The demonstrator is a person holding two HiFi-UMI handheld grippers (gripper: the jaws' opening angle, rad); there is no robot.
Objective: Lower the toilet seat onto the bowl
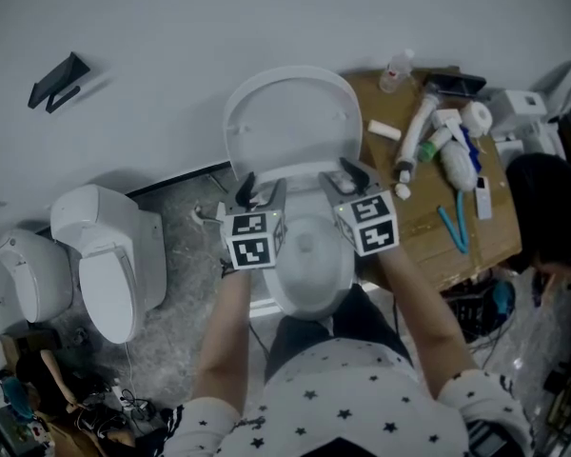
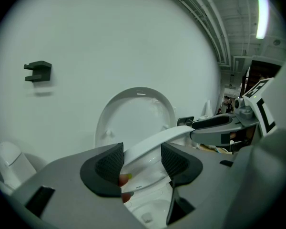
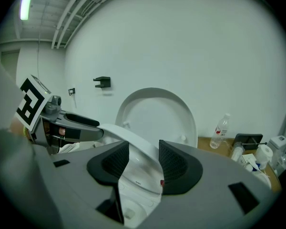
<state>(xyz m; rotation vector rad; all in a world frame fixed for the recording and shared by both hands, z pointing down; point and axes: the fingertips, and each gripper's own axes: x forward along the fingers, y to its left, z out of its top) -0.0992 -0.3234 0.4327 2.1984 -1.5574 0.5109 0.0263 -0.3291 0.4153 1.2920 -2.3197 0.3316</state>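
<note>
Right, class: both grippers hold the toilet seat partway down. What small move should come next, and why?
Probably lower both together a little. The left gripper and right gripper each clamp the seat, which hangs between the upright lid and the bowl, not yet resting on it. Moving level should avoid twisting it.

- Left gripper [image 2: 142, 162], right gripper [image 3: 144, 162]: pale grey moulded bodies, and two black jaws on each, faced with ribbed pads [image 3: 174, 163].
- Cube, one per gripper [image 1: 254, 239]: white faces printed with black square markers.
- You wear a white short-sleeved shirt [image 1: 343, 398] scattered with small dark stars, and dark clothing [image 1: 300, 336] below it.
</note>
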